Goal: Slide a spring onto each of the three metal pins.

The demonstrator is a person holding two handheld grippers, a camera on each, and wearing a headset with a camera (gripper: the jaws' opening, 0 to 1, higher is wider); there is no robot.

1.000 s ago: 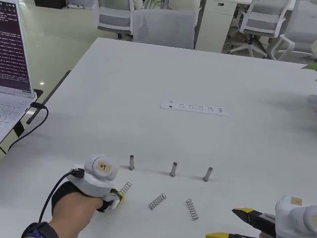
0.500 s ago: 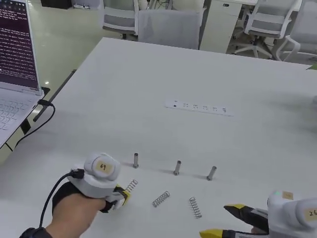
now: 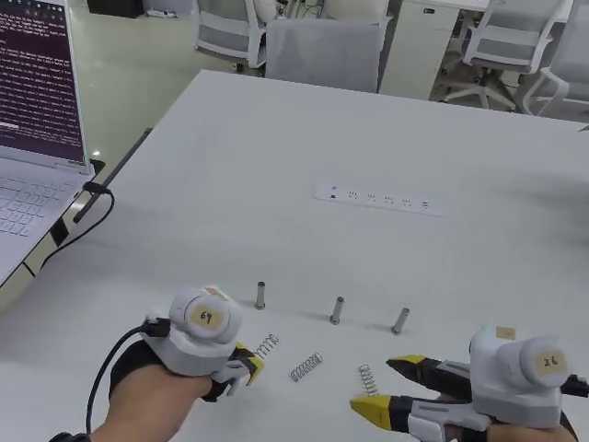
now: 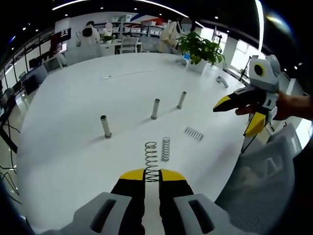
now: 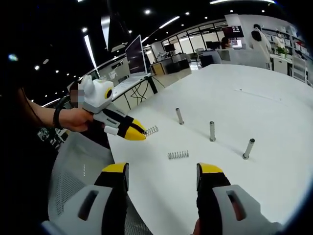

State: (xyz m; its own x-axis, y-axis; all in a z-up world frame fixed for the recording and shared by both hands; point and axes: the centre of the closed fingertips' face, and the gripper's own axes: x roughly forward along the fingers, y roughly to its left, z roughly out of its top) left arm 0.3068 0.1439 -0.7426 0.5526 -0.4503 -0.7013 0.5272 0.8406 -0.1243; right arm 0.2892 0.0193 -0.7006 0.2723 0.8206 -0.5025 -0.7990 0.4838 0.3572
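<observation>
Left gripper view shows your left tongs [image 4: 152, 175] pinched on one spring [image 4: 151, 155]; lift it upright, centre its bore over the nearest pin [image 4: 105, 126]; your right tongs [image 5: 162, 169] gape wide, empty.

left gripper [image 3: 253, 361] sticker [image 3: 204, 318] — 69 | right gripper [image 3: 379, 384] sticker [image 3: 543, 362] — 26

laptop [image 3: 32, 120]: cut by left edge | spring [image 4: 151, 156]: end hidden (between left gripper [image 4: 152, 175] jaws)
</observation>
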